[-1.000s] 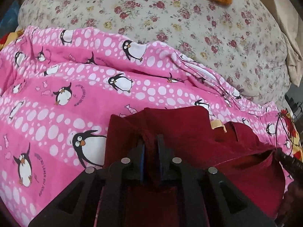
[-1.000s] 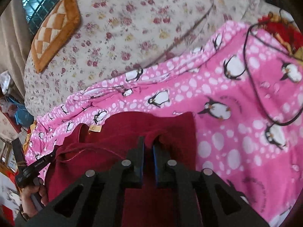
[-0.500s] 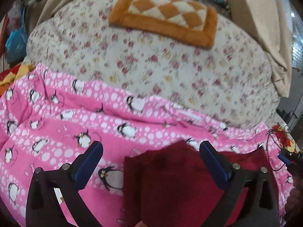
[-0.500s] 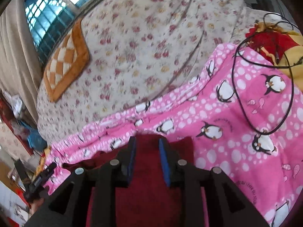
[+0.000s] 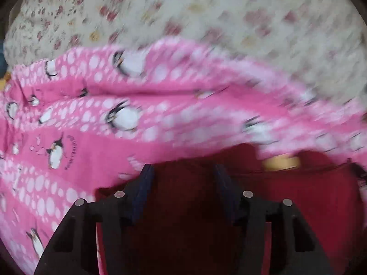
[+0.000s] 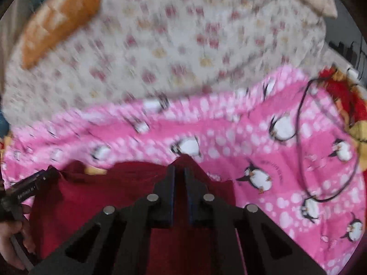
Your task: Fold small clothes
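One dark red garment [image 6: 96,197] on my pink blanket [image 6: 286,183].

My right gripper [image 6: 179,171] pinches a fold of it at 12 o'clock; my left gripper [image 5: 182,171] hangs over it, spread wide and gripping nothing. Both views are blurred, the garment's near edge is cut off. One tan label [image 5: 281,161], one black cable [image 6: 300,114] at 2 o'clock.

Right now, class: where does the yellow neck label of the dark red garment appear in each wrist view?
Left wrist view: yellow neck label lies right of centre, past the open left gripper.
Right wrist view: it lies at lower left, left of the right gripper.
Shared landmark: the pink penguin blanket.
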